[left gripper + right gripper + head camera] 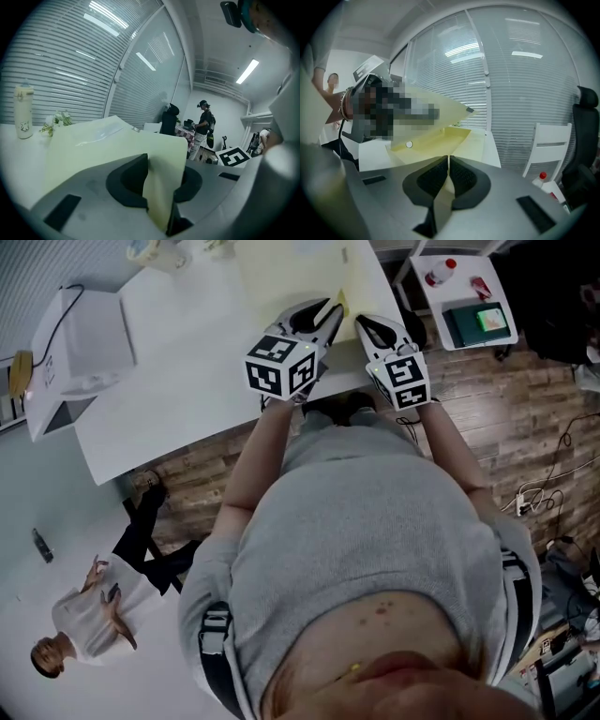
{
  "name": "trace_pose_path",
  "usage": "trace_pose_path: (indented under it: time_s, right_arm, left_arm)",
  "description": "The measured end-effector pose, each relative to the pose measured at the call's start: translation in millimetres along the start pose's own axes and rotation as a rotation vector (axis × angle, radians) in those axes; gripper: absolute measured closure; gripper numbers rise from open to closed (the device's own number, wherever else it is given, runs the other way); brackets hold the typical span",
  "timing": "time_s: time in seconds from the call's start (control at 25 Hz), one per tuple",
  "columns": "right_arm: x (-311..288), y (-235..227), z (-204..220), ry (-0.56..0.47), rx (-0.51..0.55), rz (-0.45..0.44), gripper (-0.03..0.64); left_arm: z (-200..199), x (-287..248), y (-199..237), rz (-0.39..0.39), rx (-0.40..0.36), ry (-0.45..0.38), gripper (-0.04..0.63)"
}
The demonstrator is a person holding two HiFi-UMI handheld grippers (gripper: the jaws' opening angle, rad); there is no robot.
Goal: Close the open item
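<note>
The pale yellow document wallet (457, 136) lies open on the white desk (187, 362), just ahead of both claws. Its flap (93, 145) rises up and away from the left claw (161, 187). That claw's jaws stand slightly apart with the flap's near corner slanting through the gap, lying loose rather than clamped, as far as I can judge. The right claw (448, 180) is closed on the wallet's near edge, pads almost touching with the thin sheet nipped between them. Beyond it and a little to its left, a pale snap stud (408, 144) shows inside the wallet.

The step in hand looks like bringing the flap down over the body. To do it well, keep the right claw pinned as an anchor so the wallet cannot slide. Then guide the flap down flat with the left claw and press over the stud – not beside it.
</note>
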State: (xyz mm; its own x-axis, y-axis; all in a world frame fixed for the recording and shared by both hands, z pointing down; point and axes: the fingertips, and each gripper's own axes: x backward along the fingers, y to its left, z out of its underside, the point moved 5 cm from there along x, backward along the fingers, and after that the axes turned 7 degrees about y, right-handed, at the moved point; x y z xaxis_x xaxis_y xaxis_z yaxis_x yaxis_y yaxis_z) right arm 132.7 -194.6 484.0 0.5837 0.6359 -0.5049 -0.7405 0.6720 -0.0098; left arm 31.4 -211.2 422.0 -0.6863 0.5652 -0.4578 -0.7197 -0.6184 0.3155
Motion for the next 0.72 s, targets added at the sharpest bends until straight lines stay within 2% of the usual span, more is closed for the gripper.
trace_pose_path:
  time_s: [0.72]
  right_arm:
    - [0.8,-0.1,0.4,-0.014,0.018,-0.026,0.545]
  left_arm:
    - [14.3,-37.7,7.0,0.034,0.054,0.163,0.522]
